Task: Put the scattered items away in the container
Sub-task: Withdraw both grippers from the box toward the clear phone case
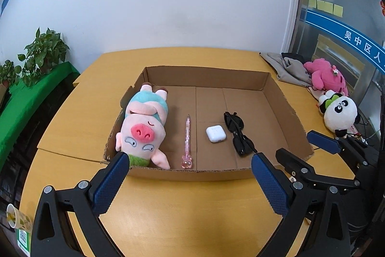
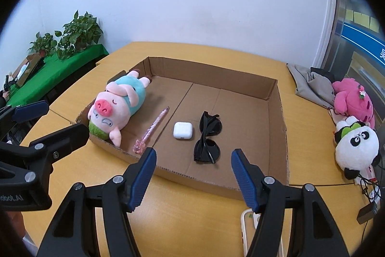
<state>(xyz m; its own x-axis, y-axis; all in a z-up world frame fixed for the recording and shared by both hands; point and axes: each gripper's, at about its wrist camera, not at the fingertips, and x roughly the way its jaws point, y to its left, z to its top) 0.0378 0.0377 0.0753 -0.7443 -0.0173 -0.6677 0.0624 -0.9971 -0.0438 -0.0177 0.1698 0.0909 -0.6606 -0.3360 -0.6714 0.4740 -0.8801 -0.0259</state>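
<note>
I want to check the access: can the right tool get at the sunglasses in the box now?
Probably yes: the right tool is open and empty, and the sunglasses lie uncovered just beyond the box's low near wall.

Corrugated cardboard box [image 1: 286,110] (matt brown)

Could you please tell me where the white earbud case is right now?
In both views the earbud case lies inside the cardboard box, near its front wall, between the pink pen and the black sunglasses.
</note>
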